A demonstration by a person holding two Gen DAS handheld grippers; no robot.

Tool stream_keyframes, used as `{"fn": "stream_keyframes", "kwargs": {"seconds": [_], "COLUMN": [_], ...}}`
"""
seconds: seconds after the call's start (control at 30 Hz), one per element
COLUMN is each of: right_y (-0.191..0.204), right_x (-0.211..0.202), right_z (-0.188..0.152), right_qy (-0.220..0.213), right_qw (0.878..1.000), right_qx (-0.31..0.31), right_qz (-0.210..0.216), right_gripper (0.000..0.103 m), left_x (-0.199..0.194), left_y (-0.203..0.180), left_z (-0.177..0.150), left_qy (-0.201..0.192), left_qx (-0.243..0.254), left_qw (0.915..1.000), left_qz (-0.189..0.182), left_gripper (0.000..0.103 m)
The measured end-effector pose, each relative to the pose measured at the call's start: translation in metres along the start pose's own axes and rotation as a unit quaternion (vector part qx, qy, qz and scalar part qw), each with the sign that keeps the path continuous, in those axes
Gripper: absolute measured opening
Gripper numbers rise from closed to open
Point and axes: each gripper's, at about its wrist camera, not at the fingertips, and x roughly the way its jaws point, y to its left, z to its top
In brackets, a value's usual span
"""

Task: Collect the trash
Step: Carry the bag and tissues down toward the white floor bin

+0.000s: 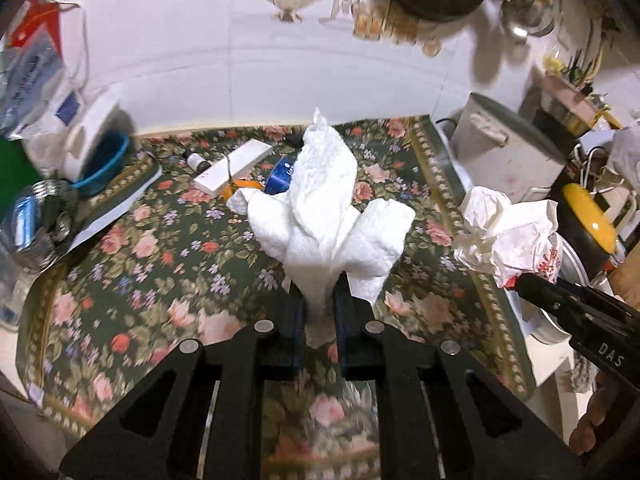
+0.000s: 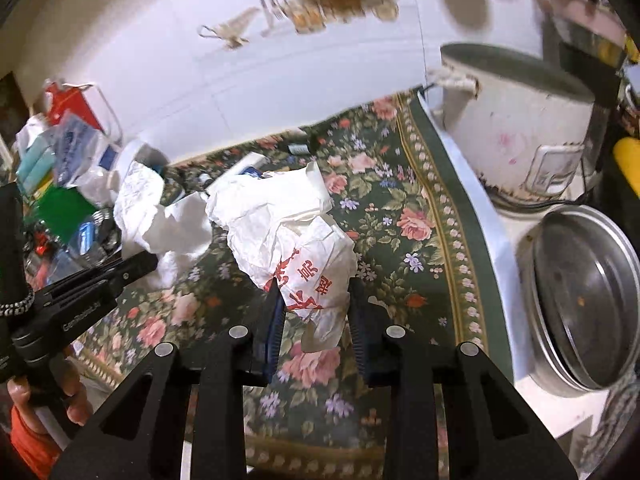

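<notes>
Soft, dimpled paper towel [image 1: 324, 208], crinkled printed paper wrapper [image 2: 292, 240], matt floral cloth [image 1: 160, 272], shiny metal pan [image 2: 584, 296].

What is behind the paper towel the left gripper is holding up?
Behind the paper towel: a blue object, mostly covered, a white box and a small bottle on the floral tablecloth. Anything directly behind is hidden.
</notes>
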Motion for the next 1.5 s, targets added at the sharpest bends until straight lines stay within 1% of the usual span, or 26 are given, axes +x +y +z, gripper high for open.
{"fn": "stream_keyframes", "kwargs": {"seconds": [0.23,0.4,0.43,0.53,0.63,0.67,0.8,0.93,1.07,1.2,1.33,1.5], "right_y": [0.029,0.061,0.07,0.092,0.113,0.123,0.144,0.162,0.169,0.17,0.156,0.115], "right_x": [-0.043,-0.066,-0.071,-0.082,-0.089,-0.09,-0.104,-0.117,-0.121,-0.112,-0.09,-0.045], "right_z": [-0.022,-0.051,-0.058,-0.084,-0.106,-0.118,-0.154,-0.18,-0.202,-0.222,-0.248,-0.286], "right_qy": [-0.029,-0.044,-0.048,-0.054,-0.056,-0.055,-0.053,-0.046,-0.025,0.0,0.031,0.076], "right_qw": [1.0,0.999,0.999,0.998,0.998,0.998,0.997,0.997,0.998,0.998,0.998,0.995], "right_qx": [0.002,0.005,0.007,0.019,0.028,0.032,0.046,0.05,0.051,0.049,0.043,0.05], "right_qz": [-0.001,-0.015,-0.018,-0.021,-0.022,-0.024,-0.024,-0.028,-0.037,-0.041,-0.045,-0.045], "right_gripper": [0.027,0.027,0.027,0.027,0.027,0.027,0.027,0.027,0.028,0.028,0.028,0.028], "left_x": [-0.053,-0.089,-0.098,-0.119,-0.141,-0.148,-0.174,-0.196,-0.201,-0.191,-0.158,-0.107], "left_y": [0.016,0.038,0.044,0.06,0.078,0.085,0.104,0.113,0.116,0.114,0.108,0.095], "left_z": [-0.025,-0.057,-0.068,-0.094,-0.124,-0.134,-0.165,-0.191,-0.215,-0.24,-0.27,-0.314], "left_qy": [-0.02,-0.033,-0.034,-0.031,-0.021,-0.017,-0.006,-0.003,0.014,0.036,0.069,0.096], "left_qx": [0.001,0.013,0.018,0.031,0.04,0.042,0.048,0.051,0.044,0.035,0.024,0.005], "left_qw": [0.9997,0.999,0.9988,0.9987,0.9988,0.9988,0.9986,0.9984,0.9983,0.9979,0.9966,0.9951], "left_qz": [-0.011,-0.026,-0.029,-0.027,-0.021,-0.02,-0.022,-0.027,-0.036,-0.039,-0.038,-0.024], "left_gripper": [0.012,0.012,0.012,0.012,0.012,0.012,0.012,0.012,0.012,0.012,0.012,0.012]}}
